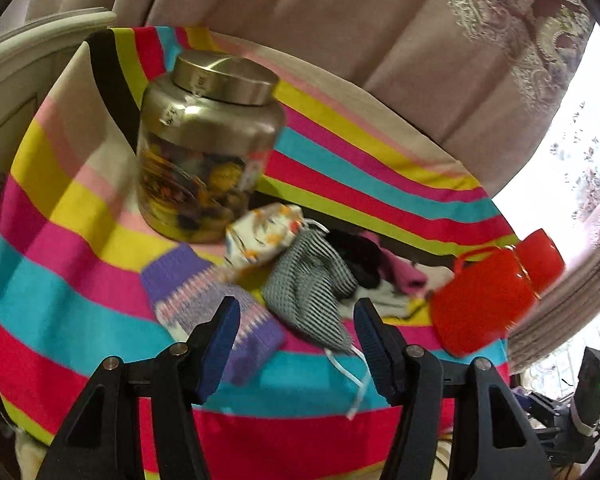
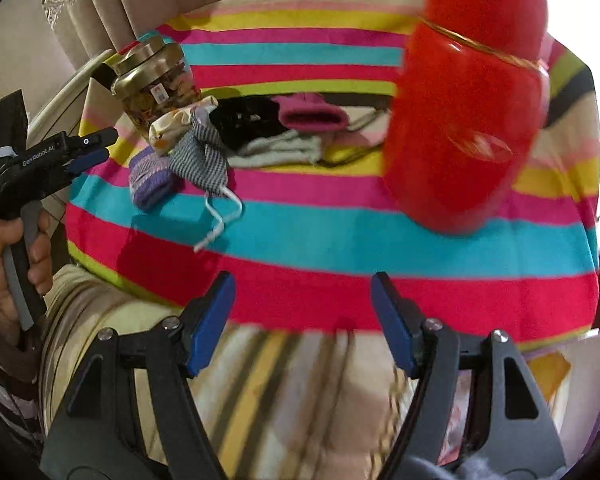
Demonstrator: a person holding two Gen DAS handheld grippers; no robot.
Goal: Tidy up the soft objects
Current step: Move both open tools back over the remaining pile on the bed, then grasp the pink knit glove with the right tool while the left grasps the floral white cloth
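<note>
Nearest the left wrist camera, the left gripper [image 1: 296,340] hangs over the striped cloth [image 1: 60,280] with its jaws roughly half apart and nothing between them; its left finger overlaps the purple sock [image 1: 204,304] in the picture, though I cannot tell whether it touches. At about 11 o'clock from that gripper stands a steel-lidded jar [image 1: 208,148]. Against the jar's base, at 12 o'clock, lies a floral pouch [image 1: 264,236], and touching it to the right a checked pouch [image 1: 308,284] whose white cord [image 1: 352,376] trails toward 6 o'clock. Further right, at about 1 o'clock, black and pink pieces [image 1: 384,264] lie in a loose heap. At 2 o'clock stands a red lidded tub [image 1: 488,292], blurred.

From the right wrist camera, a hand [image 2: 8,264] at 9 o'clock holds the other gripper by its handle, aimed at the sock and pouches. The right gripper [image 2: 304,308] itself is wide and empty, poised over the near edge of the cloth, with a striped blanket [image 2: 260,400] below it. The same tub [image 2: 468,128] looms at 1 o'clock.

Judging by this, the task is barely begun: every soft thing is still jumbled mid-bench, nothing folded, paired or put in a container. Whether the tub is where they should go, I cannot tell. Sorting the sock, both pouches and the heap is all left to do.
</note>
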